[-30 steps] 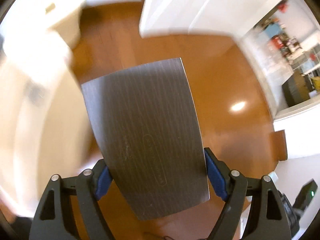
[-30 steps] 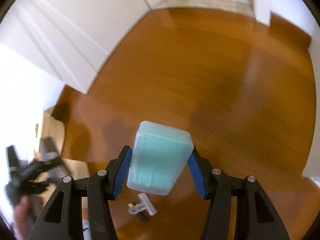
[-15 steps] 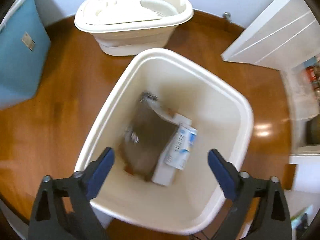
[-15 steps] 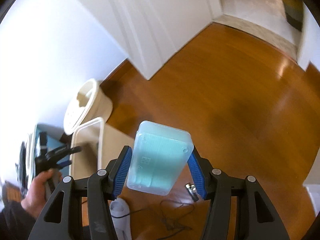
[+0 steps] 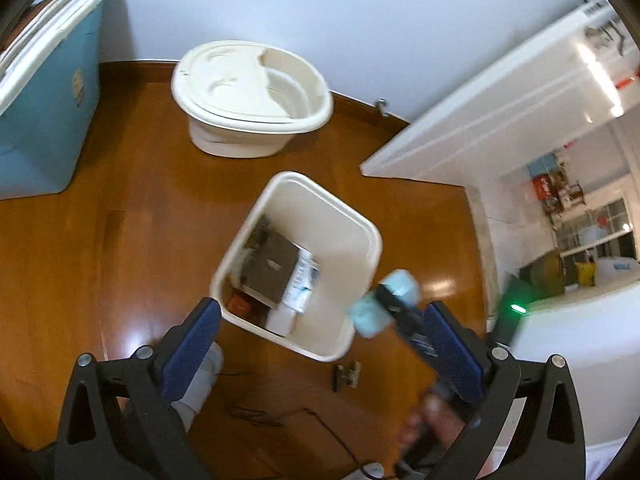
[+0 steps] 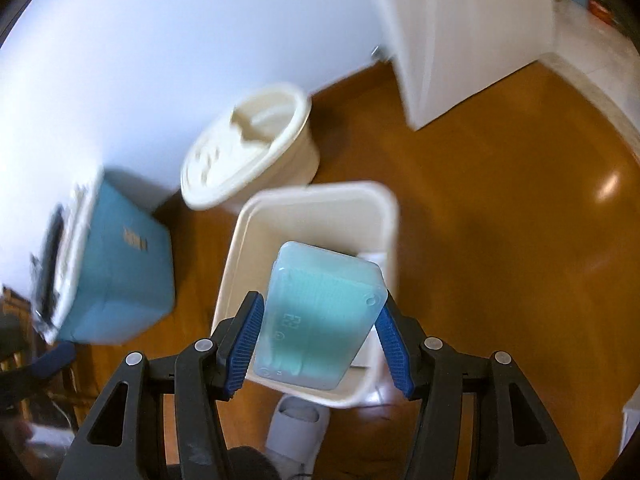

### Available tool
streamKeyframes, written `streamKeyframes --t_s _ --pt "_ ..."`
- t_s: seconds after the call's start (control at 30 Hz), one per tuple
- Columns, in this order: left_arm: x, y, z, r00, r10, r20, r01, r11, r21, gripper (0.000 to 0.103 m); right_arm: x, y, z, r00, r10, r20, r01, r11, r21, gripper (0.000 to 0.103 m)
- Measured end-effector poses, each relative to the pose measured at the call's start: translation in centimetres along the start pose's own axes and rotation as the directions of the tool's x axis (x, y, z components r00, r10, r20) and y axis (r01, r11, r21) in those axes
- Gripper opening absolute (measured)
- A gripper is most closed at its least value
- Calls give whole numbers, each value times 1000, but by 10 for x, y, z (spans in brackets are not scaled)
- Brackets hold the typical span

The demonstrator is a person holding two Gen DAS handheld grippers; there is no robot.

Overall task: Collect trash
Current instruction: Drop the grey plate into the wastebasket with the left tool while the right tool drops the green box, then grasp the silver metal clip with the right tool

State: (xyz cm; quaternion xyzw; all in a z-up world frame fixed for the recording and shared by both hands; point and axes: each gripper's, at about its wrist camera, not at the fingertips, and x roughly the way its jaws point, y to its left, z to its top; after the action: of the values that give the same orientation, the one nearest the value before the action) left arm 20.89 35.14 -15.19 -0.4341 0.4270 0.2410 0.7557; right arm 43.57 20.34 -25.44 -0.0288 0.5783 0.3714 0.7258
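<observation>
Now over the one bin, right gripper clamps one teal box; left gripper gapes.

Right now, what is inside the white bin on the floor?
Inside the white bin lie a dark brown flat box, a white and blue carton beside it and something red near the corner. What lies under the box is covered.

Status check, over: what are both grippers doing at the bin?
Left hand-held gripper open, empty. Right hand-held gripper shut on teal plastic case, over white bin. Nothing blocking the bin opening.
</observation>
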Motion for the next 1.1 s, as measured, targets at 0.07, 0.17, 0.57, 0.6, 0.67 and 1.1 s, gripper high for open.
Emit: streamKeyframes --t_s 0.07,0.17,0.57,0.6,0.67,1.1 --pt "-5 8 8 1000 -26 -1 25 998 -50 103 38 7 4 998 -21 -58 21 1000 -6 59" --pt "-13 5 20 999 -36 39 38 998 -55 103 99 16 6 985 -66 -158 66 998 -5 59" --pt "2 -13 24 998 -64 -9 63 997 -36 103 156 -3 11 943 -46 -329 52 999 9 58" --pt "2 -16 22 998 -56 -6 56 998 -20 103 134 0 13 956 -5 -294 2 1000 -9 58" --pt "2 -25 16 999 -50 -12 50 999 18 103 84 -3 15 976 60 -207 -70 997 -37 58" --pt "67 -128 -81 990 50 -133 0 935 354 103 55 -281 -151 927 -211 -311 240 969 59 66"
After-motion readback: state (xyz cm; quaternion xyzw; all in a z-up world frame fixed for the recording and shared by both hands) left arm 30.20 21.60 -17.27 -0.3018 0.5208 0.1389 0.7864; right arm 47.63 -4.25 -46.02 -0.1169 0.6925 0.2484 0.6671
